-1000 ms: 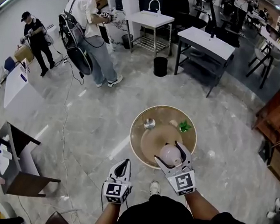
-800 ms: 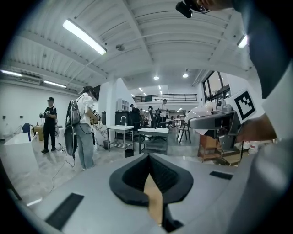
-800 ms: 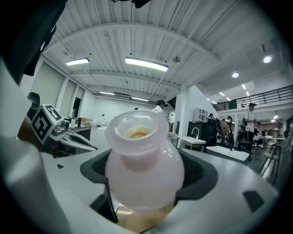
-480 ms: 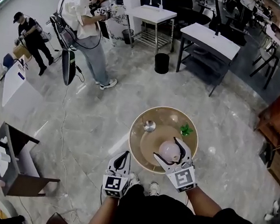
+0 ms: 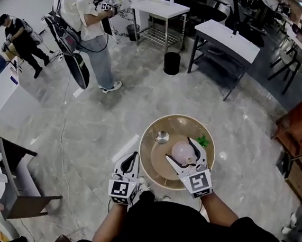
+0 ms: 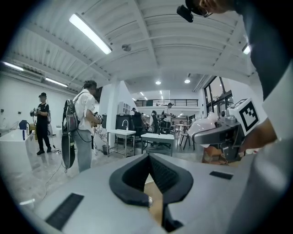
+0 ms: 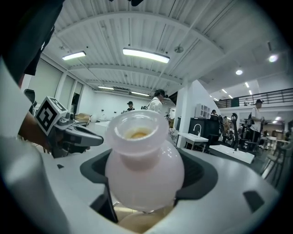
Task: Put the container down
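A pale pink, round-bellied container [image 5: 180, 149] with an open neck is held over the tan mat [image 5: 160, 161] on the round wooden table [image 5: 153, 126]. My right gripper [image 5: 184, 154] is shut on its belly. In the right gripper view the container [image 7: 144, 164] fills the space between the black pads, its mouth upward; whether it touches the mat I cannot tell. My left gripper [image 5: 132, 158] hangs at the table's near left edge, shut and holding nothing; its pads [image 6: 132, 176] meet at the tips. A small metal bowl [image 5: 162, 137] and a green sprig [image 5: 203, 141] lie on the table's far side.
A person with a backpack [image 5: 78, 18] and another person [image 5: 15, 38] stand far left. White tables [image 5: 225, 40] and a black bin [image 5: 171, 63] lie beyond. A dark side table [image 5: 15, 176] is at lower left, a wooden cabinet [image 5: 300, 143] at right. A cable [image 5: 62, 130] runs over the floor.
My right gripper has carried the container away from the table's near edge toward its middle. The left gripper has stayed by the near left edge. The person with the backpack has shifted left.
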`<state>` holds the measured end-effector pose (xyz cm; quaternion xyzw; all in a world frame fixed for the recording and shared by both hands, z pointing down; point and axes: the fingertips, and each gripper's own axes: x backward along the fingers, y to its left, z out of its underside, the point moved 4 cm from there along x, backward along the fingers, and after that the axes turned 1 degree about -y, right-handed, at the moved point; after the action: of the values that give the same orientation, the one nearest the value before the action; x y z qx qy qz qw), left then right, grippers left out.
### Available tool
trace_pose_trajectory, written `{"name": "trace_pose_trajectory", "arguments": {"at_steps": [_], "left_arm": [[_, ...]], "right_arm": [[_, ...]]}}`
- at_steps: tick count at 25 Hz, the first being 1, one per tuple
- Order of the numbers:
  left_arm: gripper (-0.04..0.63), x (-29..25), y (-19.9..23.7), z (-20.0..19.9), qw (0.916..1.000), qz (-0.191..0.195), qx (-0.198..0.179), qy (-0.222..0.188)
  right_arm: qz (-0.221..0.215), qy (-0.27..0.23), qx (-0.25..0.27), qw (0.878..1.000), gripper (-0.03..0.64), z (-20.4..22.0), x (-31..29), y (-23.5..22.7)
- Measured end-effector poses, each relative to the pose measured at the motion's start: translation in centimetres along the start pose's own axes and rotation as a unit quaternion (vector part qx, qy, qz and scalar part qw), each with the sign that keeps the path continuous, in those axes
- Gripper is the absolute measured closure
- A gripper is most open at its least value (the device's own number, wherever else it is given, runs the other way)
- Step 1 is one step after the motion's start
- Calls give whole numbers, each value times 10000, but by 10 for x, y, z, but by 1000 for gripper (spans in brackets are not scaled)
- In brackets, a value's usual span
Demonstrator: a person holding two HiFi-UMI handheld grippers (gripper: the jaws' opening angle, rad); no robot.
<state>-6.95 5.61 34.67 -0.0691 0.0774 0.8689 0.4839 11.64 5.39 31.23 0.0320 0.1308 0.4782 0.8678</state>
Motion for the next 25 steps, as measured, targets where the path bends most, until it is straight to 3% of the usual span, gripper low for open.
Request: {"name": "trace_pose_trajectory", "arguments": {"at_steps": [9, 18, 25], "left_arm": [[603, -40, 66, 4, 9995, 220, 28, 225], [603, -69, 105, 50, 9975, 312, -126, 626], [603, -90, 113, 104, 9946, -120, 275, 992]], "right_arm": [[0, 413, -264, 9988, 211, 17, -80, 9], [-81, 956, -362, 9947, 212, 74, -144, 5], [-404, 1353, -439, 9890, 212, 153, -177, 15]]}}
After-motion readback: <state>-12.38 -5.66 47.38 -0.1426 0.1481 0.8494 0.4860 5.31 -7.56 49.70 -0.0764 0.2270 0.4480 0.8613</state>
